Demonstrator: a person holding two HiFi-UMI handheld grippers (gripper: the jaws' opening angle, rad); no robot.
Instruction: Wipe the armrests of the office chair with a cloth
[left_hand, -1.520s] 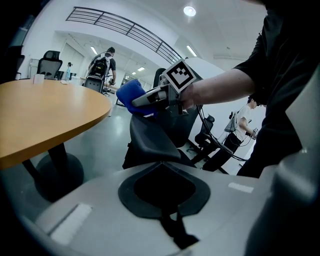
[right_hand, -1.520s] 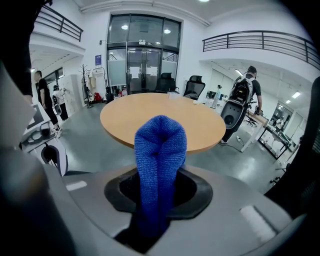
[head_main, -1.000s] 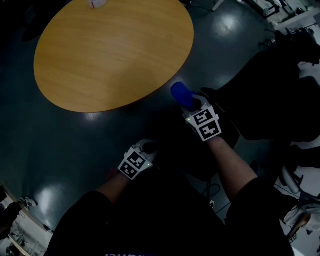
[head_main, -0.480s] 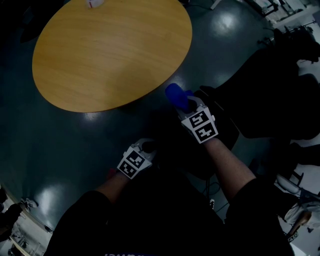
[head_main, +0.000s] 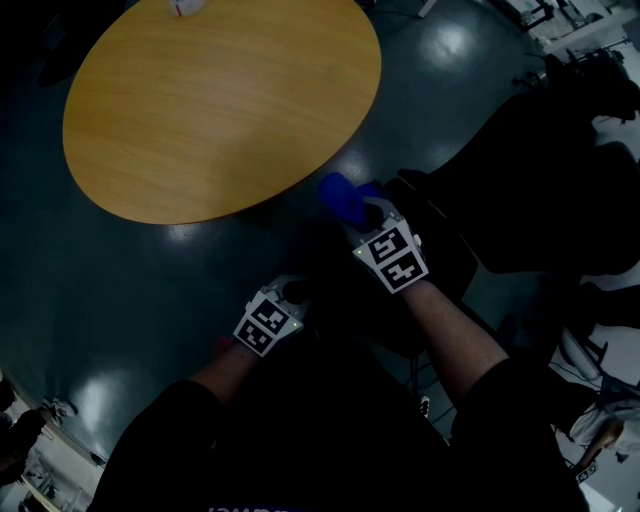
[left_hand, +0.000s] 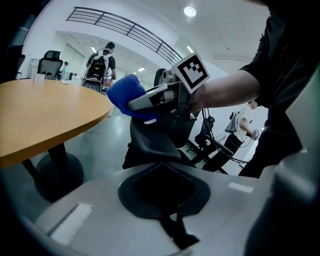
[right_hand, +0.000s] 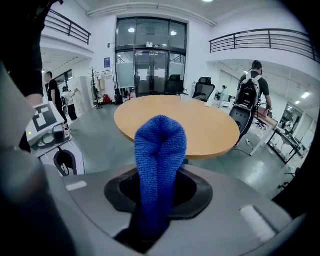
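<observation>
My right gripper (head_main: 352, 207) is shut on a folded blue cloth (head_main: 336, 196), which sticks out past its jaws toward the round wooden table (head_main: 200, 100). In the left gripper view the cloth (left_hand: 126, 94) hangs just above the black armrest pad (left_hand: 150, 143) of the office chair; I cannot tell whether they touch. In the right gripper view the blue cloth (right_hand: 159, 165) stands upright between the jaws of my right gripper (right_hand: 154, 202). My left gripper (head_main: 292, 296) sits lower left, shut with nothing in it (left_hand: 165, 192). The chair is barely visible in the dark head view.
The table's edge (left_hand: 60, 130) and its pedestal foot (left_hand: 50, 172) stand close to the left of the armrest. More black office chairs (head_main: 560, 150) stand to the right. People with backpacks (left_hand: 102, 60) (right_hand: 250, 90) walk at a distance on the shiny grey floor (head_main: 90, 290).
My right gripper has moved left with the blue cloth, nearer the table's edge. The left gripper has stayed put.
</observation>
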